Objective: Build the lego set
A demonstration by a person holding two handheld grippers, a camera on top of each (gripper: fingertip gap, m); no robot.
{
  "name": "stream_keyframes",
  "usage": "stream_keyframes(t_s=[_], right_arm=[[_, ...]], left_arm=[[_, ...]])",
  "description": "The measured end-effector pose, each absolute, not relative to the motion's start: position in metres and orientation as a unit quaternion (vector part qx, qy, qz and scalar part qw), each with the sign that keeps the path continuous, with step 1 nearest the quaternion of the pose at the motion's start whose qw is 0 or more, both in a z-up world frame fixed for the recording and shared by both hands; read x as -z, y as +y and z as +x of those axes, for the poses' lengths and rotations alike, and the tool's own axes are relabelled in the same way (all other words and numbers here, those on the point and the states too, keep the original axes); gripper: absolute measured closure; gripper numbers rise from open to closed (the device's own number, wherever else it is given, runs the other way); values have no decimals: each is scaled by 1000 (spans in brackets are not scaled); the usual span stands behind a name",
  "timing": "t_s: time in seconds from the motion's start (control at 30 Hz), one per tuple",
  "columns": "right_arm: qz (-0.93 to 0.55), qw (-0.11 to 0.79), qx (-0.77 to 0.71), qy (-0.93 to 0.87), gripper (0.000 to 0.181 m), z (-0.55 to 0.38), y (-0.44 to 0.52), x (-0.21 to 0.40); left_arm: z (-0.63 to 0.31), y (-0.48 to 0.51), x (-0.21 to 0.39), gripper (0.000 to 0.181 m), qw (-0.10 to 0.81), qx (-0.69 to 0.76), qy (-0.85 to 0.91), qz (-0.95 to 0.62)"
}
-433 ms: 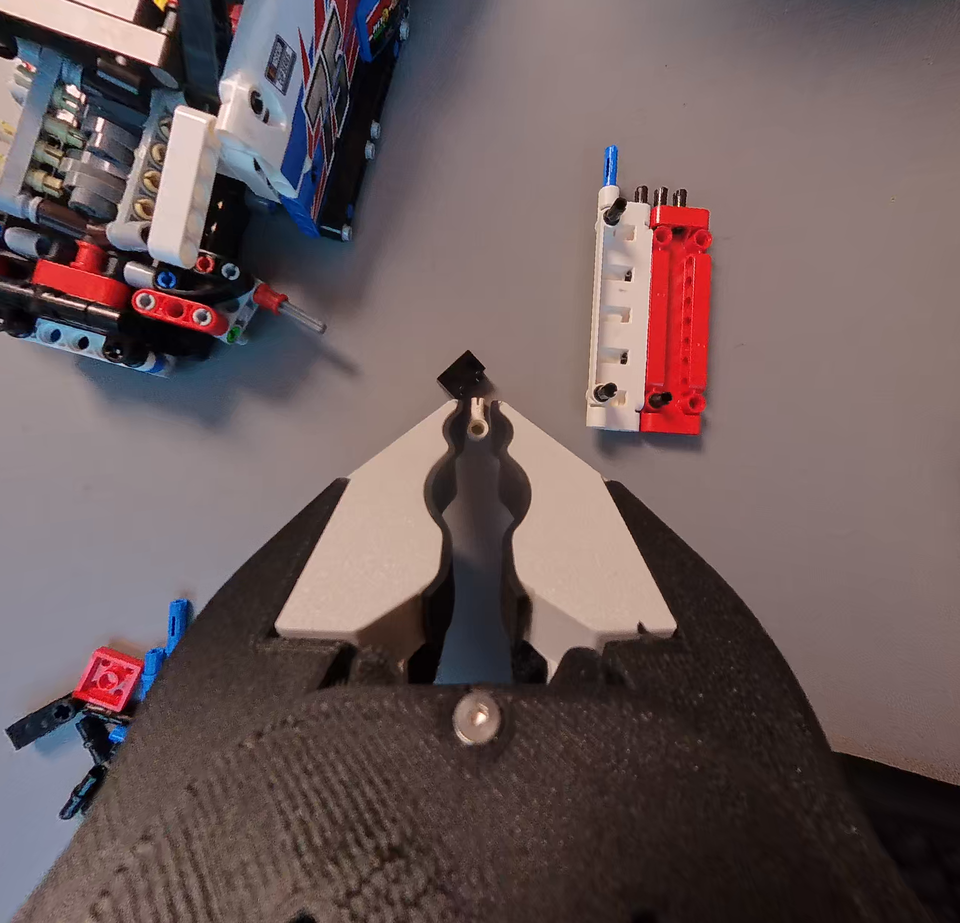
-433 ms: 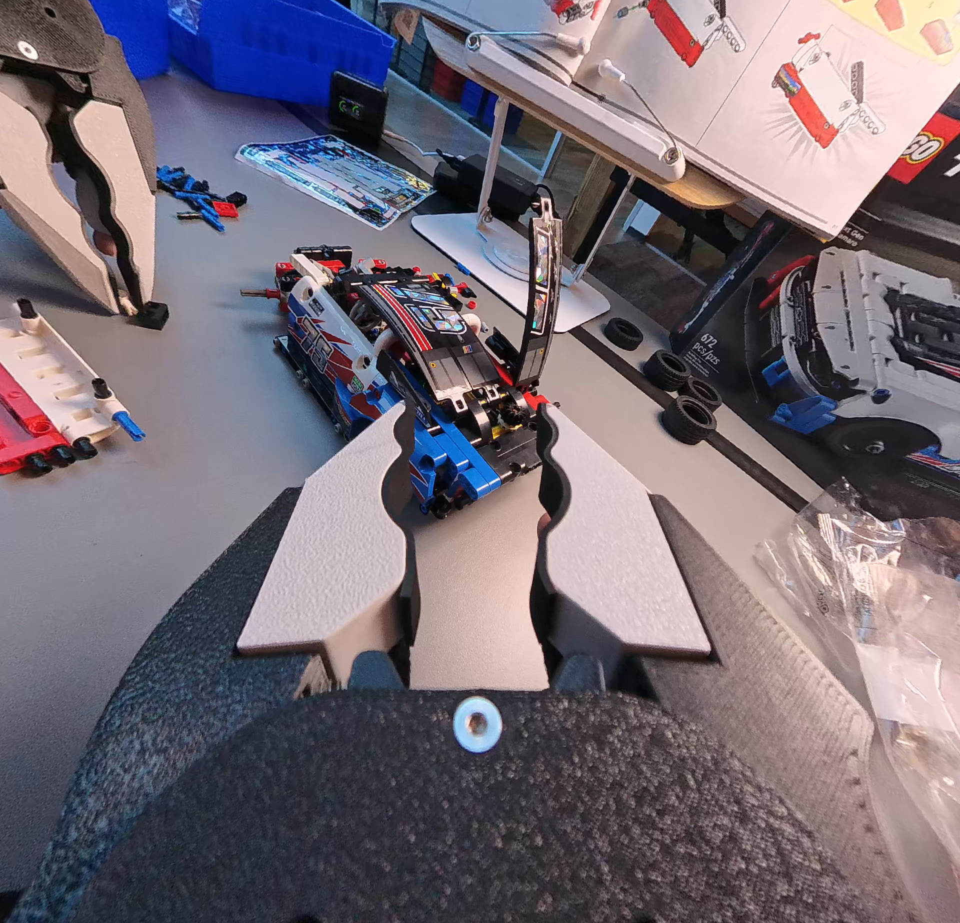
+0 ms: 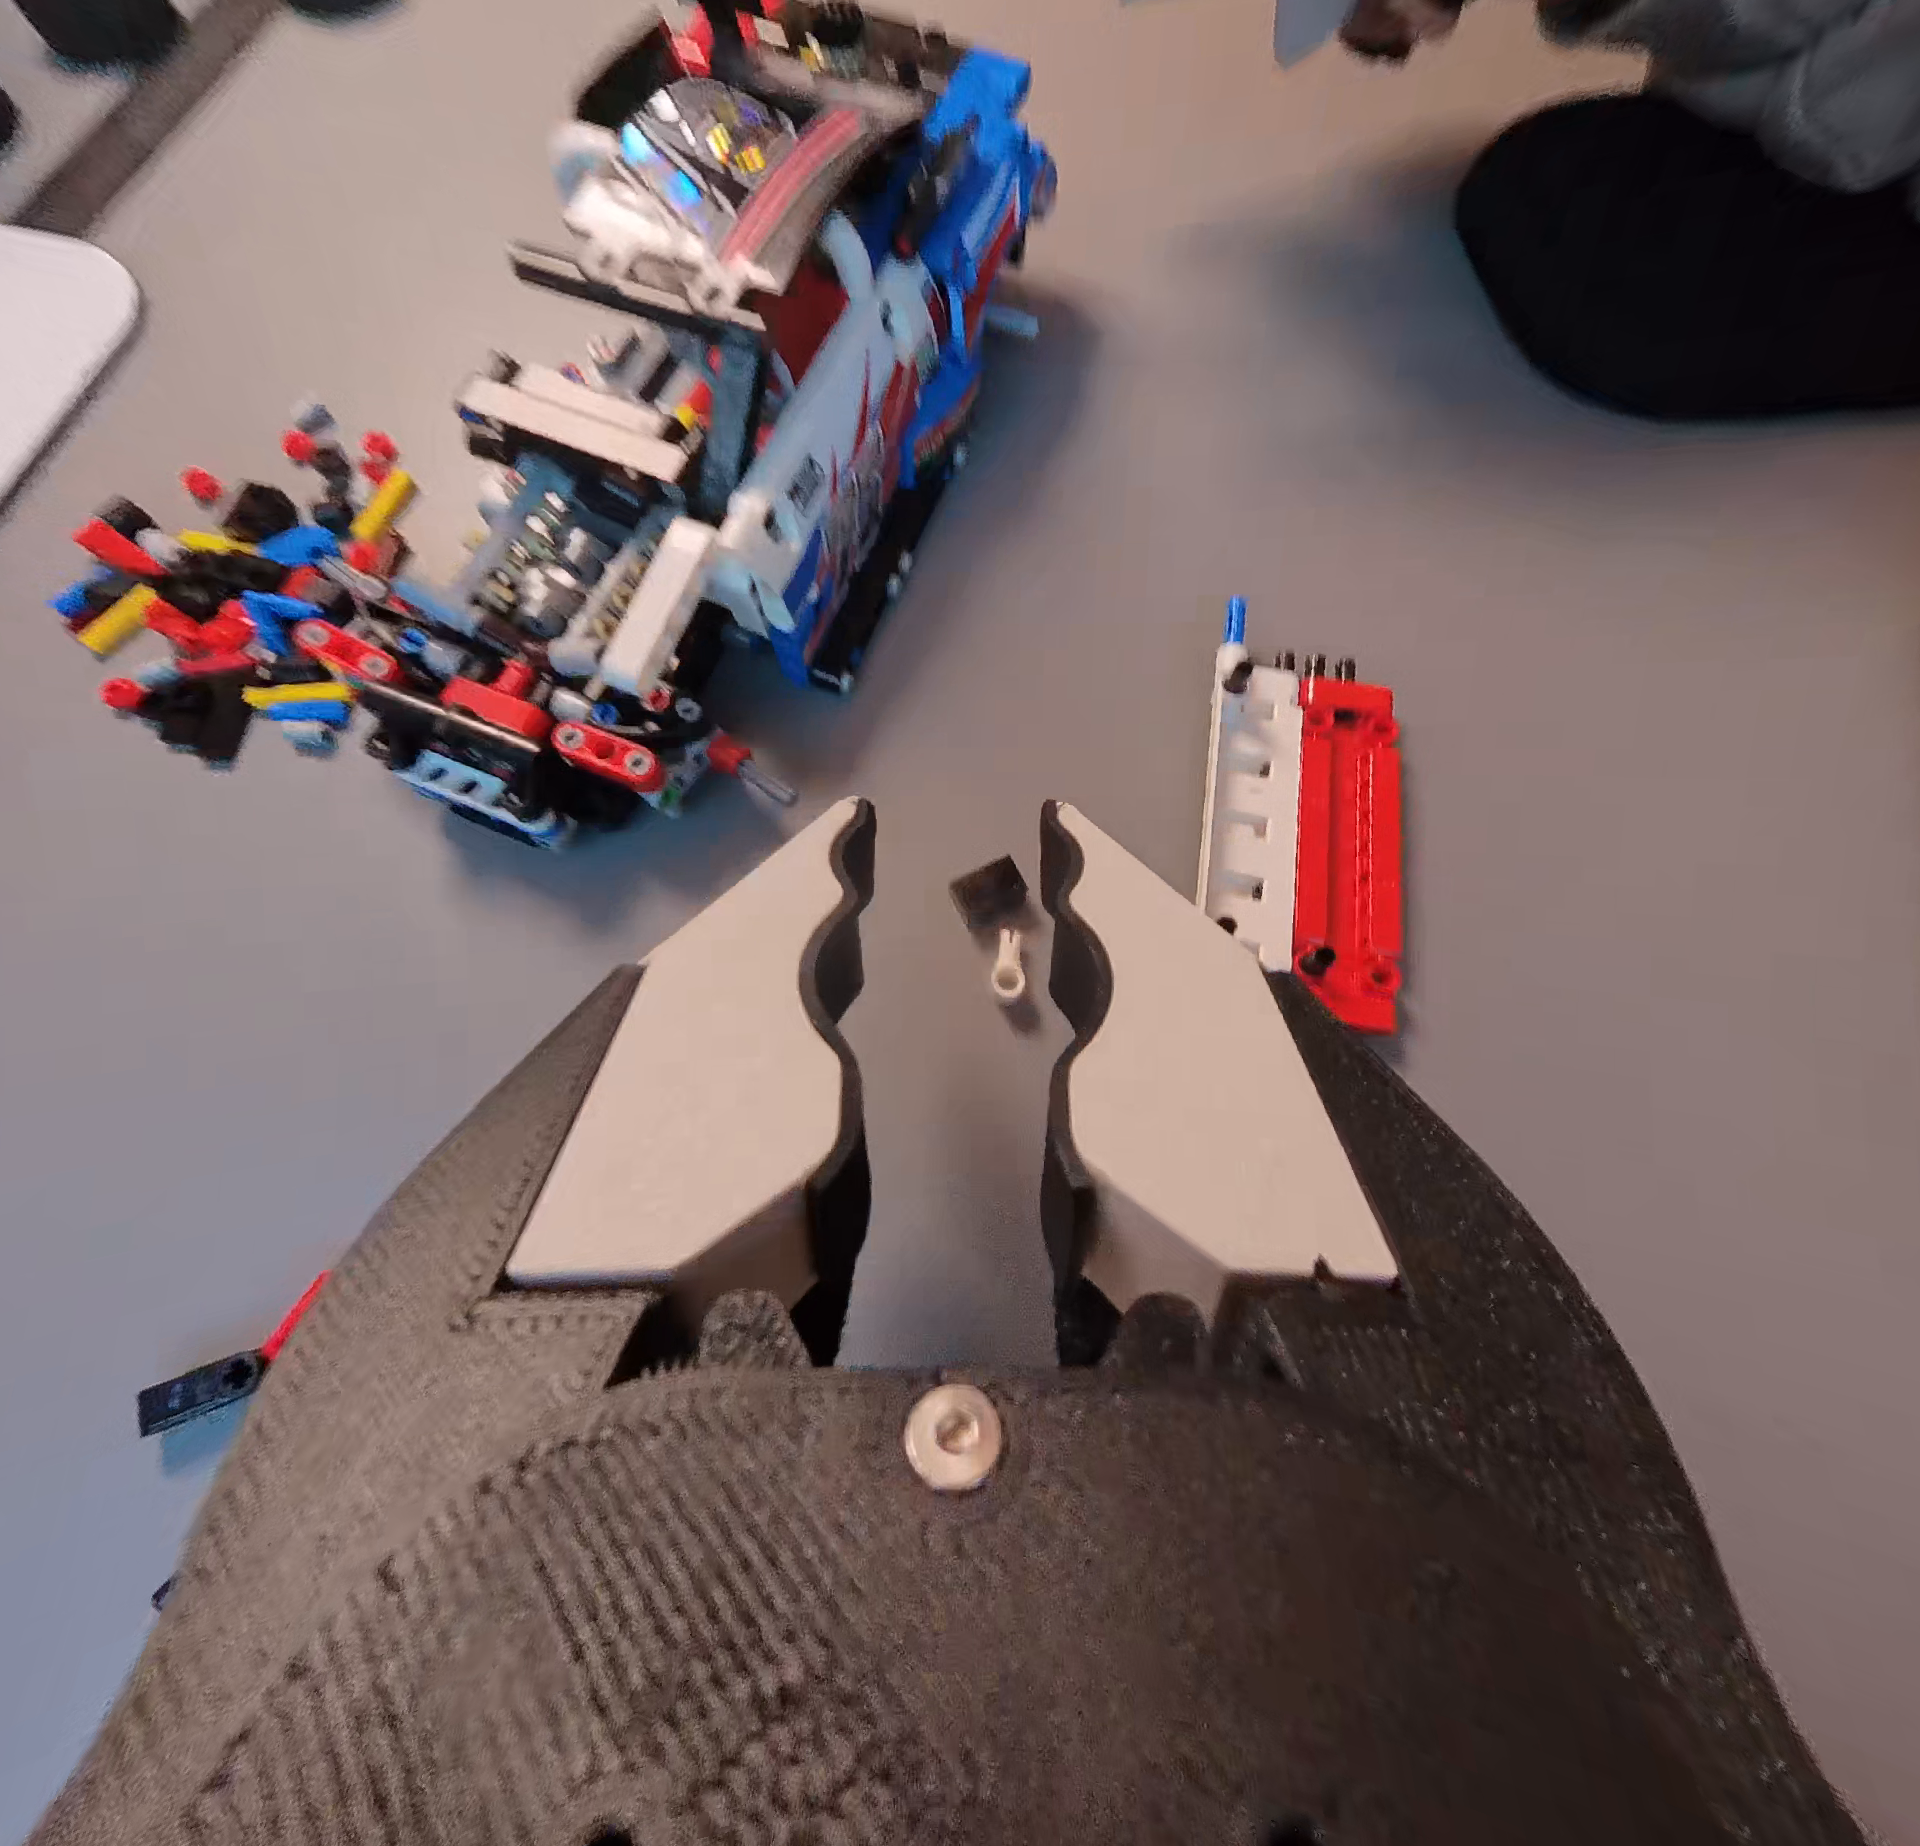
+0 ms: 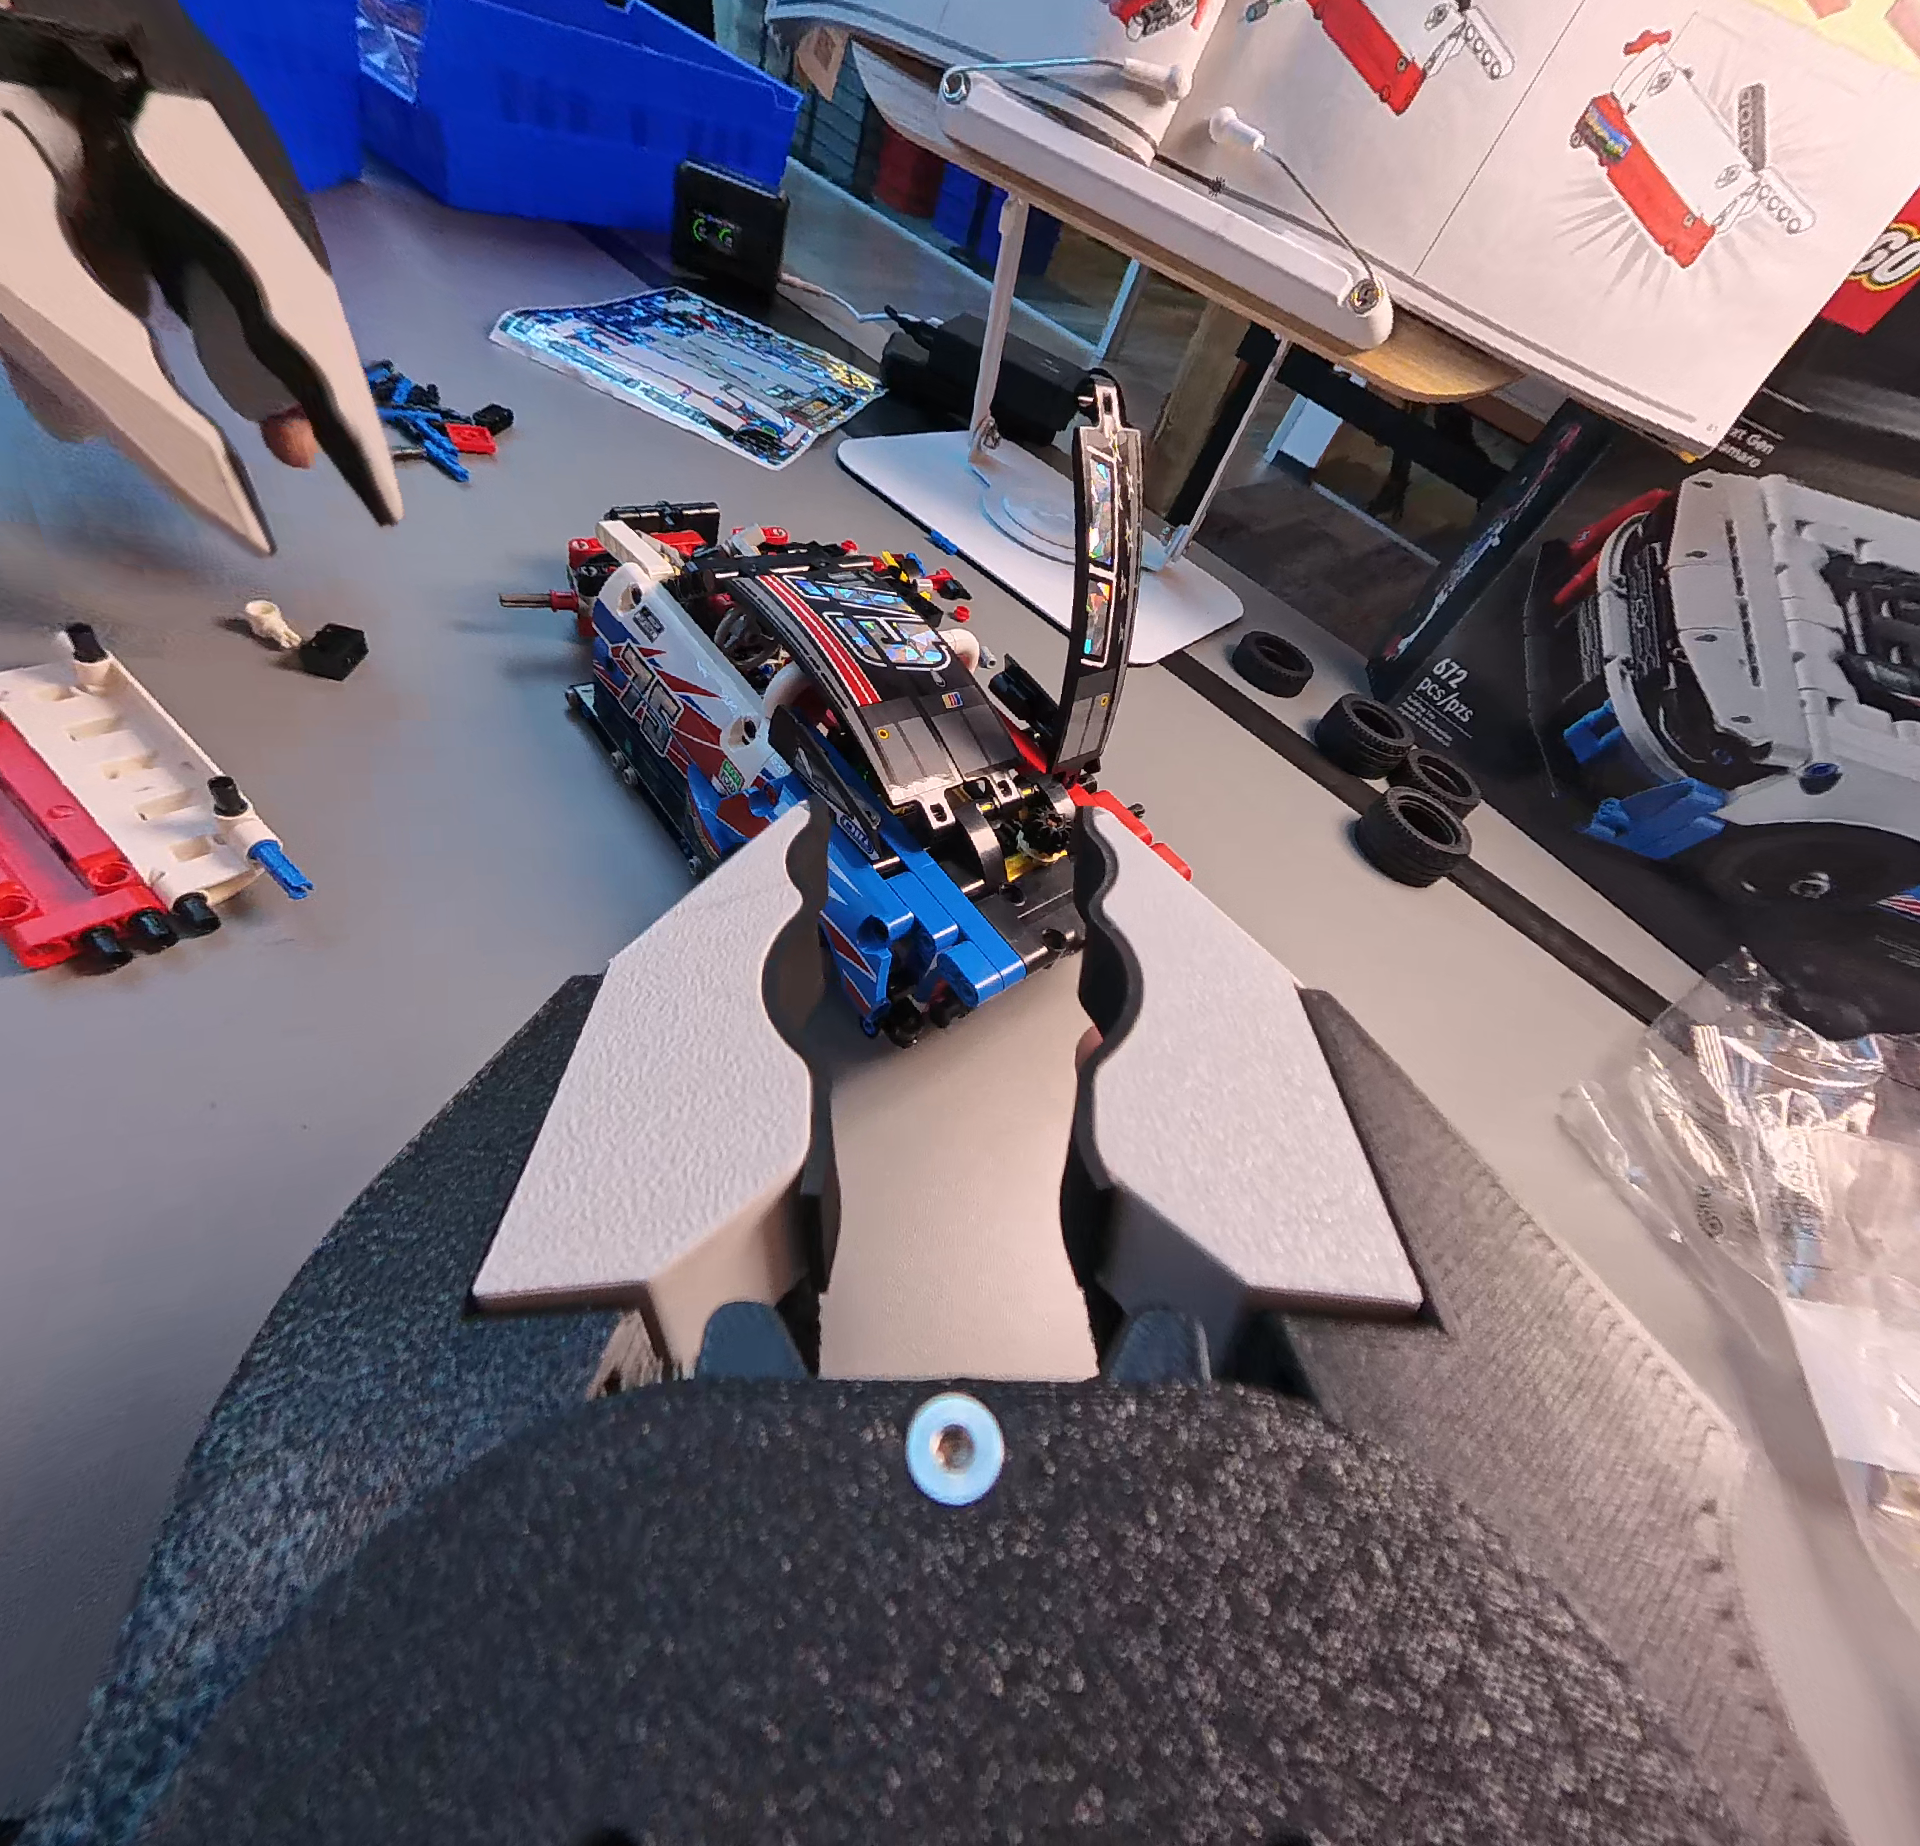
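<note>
- Left gripper (image 3: 956,820) hanging released above the bench (image 3: 1558,861), a small black piece (image 3: 987,887) and white pin (image 3: 1010,965) lying between its fingers
- Right gripper (image 4: 951,835) gaping empty, fingers flanking the lego car (image 4: 831,747)
- Red-white panel (image 3: 1304,825) sitting just beside the left gripper

The scene is evenly and brightly lit from overhead, and soft shadows are cast on the grey surface (image 3: 1351,394) beside the car model (image 3: 790,425). Motion blur is seen across the left wrist view, strongest on the loose-piece pile (image 3: 229,612). The right wrist view is sharper, though the left tongs (image 4: 312,534) are smeared. Wide-angle bending is visible at the edges.
</note>
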State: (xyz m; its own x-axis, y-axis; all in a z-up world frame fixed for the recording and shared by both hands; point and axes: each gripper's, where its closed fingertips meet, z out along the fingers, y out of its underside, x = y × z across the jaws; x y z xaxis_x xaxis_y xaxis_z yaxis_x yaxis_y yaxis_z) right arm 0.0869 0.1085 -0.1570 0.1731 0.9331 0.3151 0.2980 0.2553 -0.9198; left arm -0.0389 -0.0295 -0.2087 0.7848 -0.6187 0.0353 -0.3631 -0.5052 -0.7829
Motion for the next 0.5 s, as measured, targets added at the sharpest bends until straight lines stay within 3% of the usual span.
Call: stream_keyframes(t_s=[0.27,0.5], right_arm=[[-533,557,-336,-541,135,85,104,141],[-538,567,-362,-508,135,88,110,132]], left_arm=[[-66,-19,99,139,657,95,178,-727],[-159,-74,24,146,726,-80,81,-678]])
